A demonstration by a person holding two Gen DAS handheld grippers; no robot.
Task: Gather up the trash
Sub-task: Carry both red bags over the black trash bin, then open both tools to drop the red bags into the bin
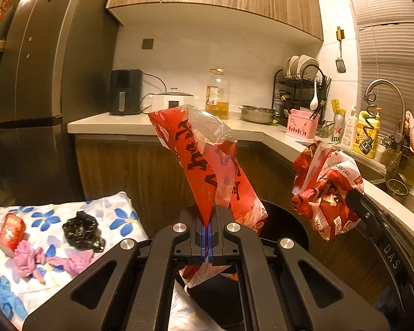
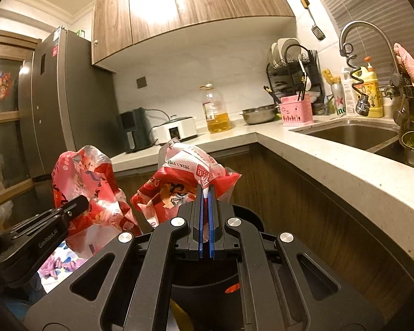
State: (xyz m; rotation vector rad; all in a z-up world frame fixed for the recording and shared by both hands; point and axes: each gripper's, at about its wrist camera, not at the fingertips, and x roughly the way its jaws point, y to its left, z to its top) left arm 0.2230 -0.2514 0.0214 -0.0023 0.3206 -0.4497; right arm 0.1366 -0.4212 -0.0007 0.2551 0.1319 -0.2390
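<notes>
Red printed plastic film is what I have in both grippers right now, and it is flimsy stuff. My left gripper (image 1: 207,230) has its blue pads pressed together on the narrow tail of a crinkly red-and-clear plastic wrapper (image 1: 204,165), which stands up above the jaws and flops over at the top, with a loose end hanging below. My right gripper (image 2: 206,207) is pinched just as tight on a crumpled red-and-white plastic wrapper (image 2: 185,179), bunched up above its pads. Both wrappers hang over the round black trash bin (image 1: 284,229) that sits in front of the wooden cabinet, below the pale stone countertop (image 2: 331,165). I judge these pieces weigh almost nothing, soft and slippery, so a pinch on a gathered fold holds better than a single flat edge, and once let go they may drift or cling to the pads rather than drop cleanly. Over on the left, the flower-printed white cloth (image 1: 118,207) carries more to collect: a crumpled black plastic bag (image 1: 82,233), a small red packet (image 1: 12,230), a wad of pink plastic (image 1: 30,256) and a bit of blue plastic (image 1: 8,298). All look just as limp, best taken at the thickest bunch.
</notes>
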